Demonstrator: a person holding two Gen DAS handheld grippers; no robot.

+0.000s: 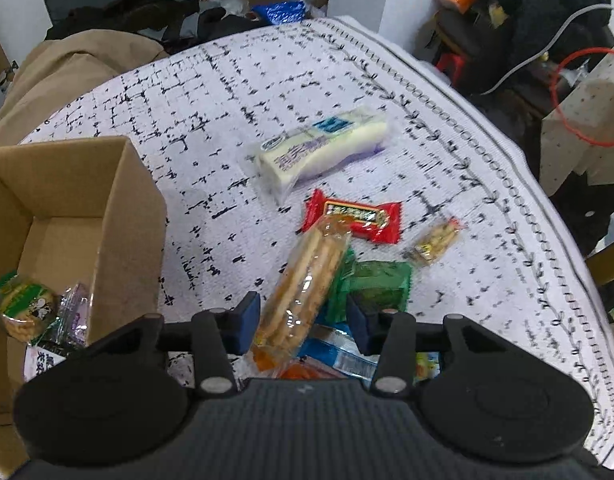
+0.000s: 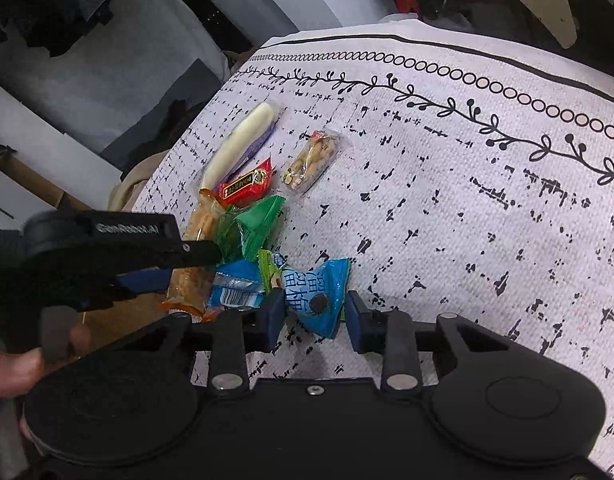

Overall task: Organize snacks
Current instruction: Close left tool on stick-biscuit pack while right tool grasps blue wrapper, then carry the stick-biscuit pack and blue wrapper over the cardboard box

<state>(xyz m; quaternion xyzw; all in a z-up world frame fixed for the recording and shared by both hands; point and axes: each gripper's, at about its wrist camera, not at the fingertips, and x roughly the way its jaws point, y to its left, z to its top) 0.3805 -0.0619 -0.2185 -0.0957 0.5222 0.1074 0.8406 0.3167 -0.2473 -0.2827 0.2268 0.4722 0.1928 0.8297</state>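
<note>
My left gripper (image 1: pixel 303 320) is open around the near end of a clear pack of biscuit sticks (image 1: pixel 307 280), which lies on a pile of snacks; the left pad is near it, the right pad apart. Around it lie a green packet (image 1: pixel 377 284), a red packet (image 1: pixel 355 220), a white bar (image 1: pixel 323 148) and a small peanut packet (image 1: pixel 433 242). My right gripper (image 2: pixel 313 314) is open around a blue packet (image 2: pixel 315 292), its pads close to both sides. The left gripper's fingers (image 2: pixel 195 250) show in the right wrist view over the biscuit pack (image 2: pixel 201 220).
An open cardboard box (image 1: pixel 107 216) stands at the left with a green biscuit pack (image 1: pixel 21 304) and other snacks inside. The patterned tablecloth (image 1: pixel 227 120) covers the table. Its right edge (image 1: pixel 547 216) drops to clutter and a red cable (image 1: pixel 563 120).
</note>
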